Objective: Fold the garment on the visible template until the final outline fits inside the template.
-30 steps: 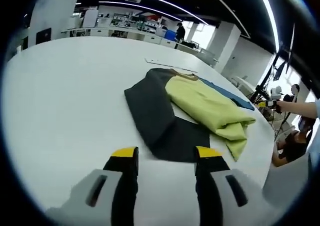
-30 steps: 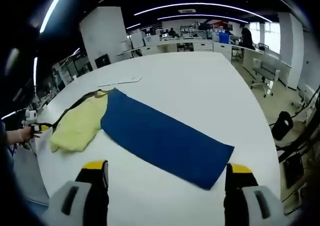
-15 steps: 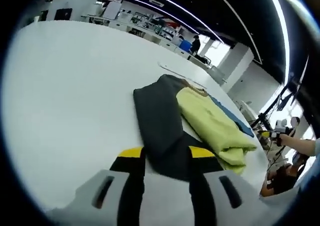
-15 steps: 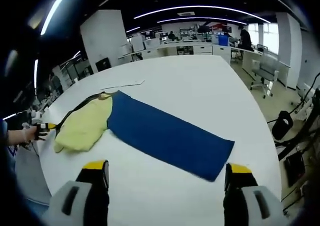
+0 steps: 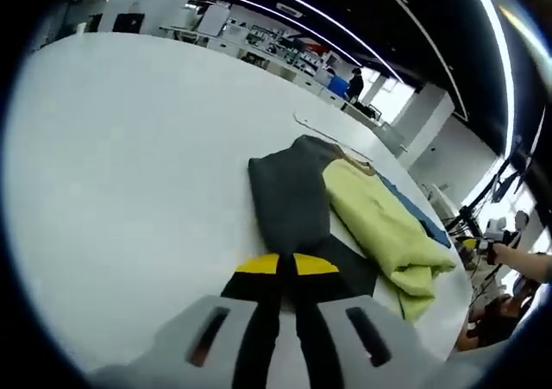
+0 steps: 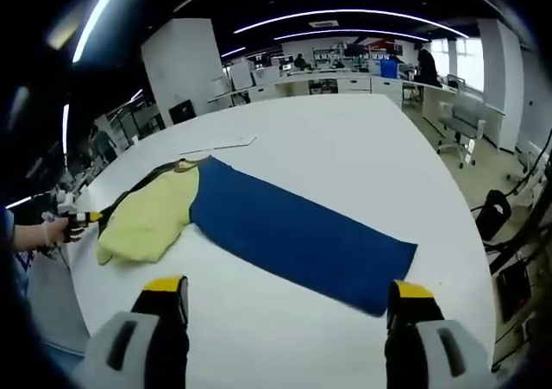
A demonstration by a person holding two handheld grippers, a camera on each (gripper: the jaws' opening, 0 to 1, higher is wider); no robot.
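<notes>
A garment lies on the white table (image 5: 112, 147) in three colours. Its dark grey part (image 5: 289, 199) reaches toward my left gripper (image 5: 286, 266), whose yellow-tipped jaws stand pressed together on the grey cloth's near edge. The yellow-green part (image 5: 384, 229) lies folded to the right of the grey, with a blue strip (image 5: 405, 203) behind it. From the right gripper view the blue part (image 6: 302, 234) stretches long and flat, the yellow-green part (image 6: 147, 221) to its left. My right gripper (image 6: 285, 292) hangs open above bare table, short of the blue cloth.
A thin flat sheet (image 6: 228, 144) lies on the table beyond the garment's collar. A hand (image 6: 47, 232) holds the other gripper at the table's left edge. Office desks and a standing person (image 6: 424, 61) are far behind. An office chair (image 6: 457, 117) stands off the table's right side.
My left gripper has come forward to the dark grey cloth and its jaws have gone from open to shut on its edge. The right gripper stays open.
</notes>
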